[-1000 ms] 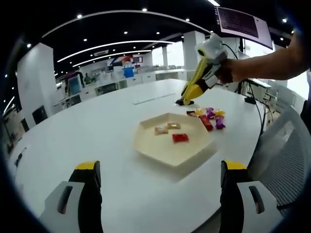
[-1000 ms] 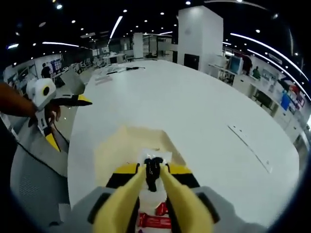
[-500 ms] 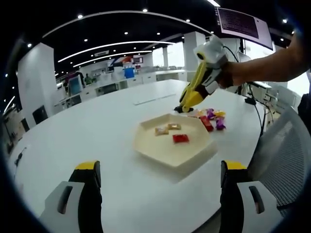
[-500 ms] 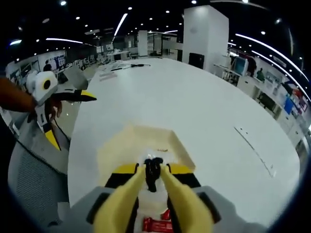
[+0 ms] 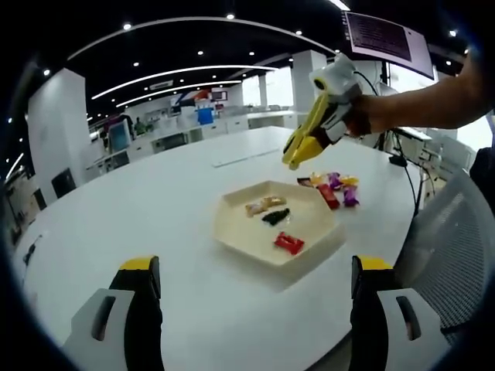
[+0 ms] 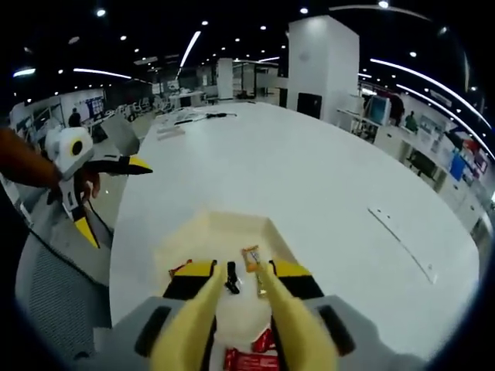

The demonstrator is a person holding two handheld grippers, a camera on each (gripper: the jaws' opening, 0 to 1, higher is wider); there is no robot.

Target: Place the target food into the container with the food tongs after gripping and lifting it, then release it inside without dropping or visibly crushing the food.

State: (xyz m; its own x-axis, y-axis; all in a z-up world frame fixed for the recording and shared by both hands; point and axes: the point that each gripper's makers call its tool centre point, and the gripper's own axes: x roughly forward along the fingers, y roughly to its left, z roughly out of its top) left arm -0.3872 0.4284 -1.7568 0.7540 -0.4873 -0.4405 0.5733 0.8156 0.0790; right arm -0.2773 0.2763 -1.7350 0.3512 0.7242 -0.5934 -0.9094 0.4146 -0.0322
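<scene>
right gripper [image 5: 292, 158] above tray [image 5: 232, 230], jaws slightly apart, holding nothing | black candy [image 5: 276, 216] lies in tray below it, beside red candy [image 5: 288, 243] | left gripper [image 6: 116, 165] wide open, well apart | candy pile [image 5: 332, 186] on table [image 5: 139, 209]

open claw [image 6: 235, 280] above tray [image 6: 203, 236] — black candy [image 6: 230, 279] between.

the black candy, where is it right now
In the left gripper view the black candy lies inside the cream tray, between the tan candies and the red candy.
</scene>
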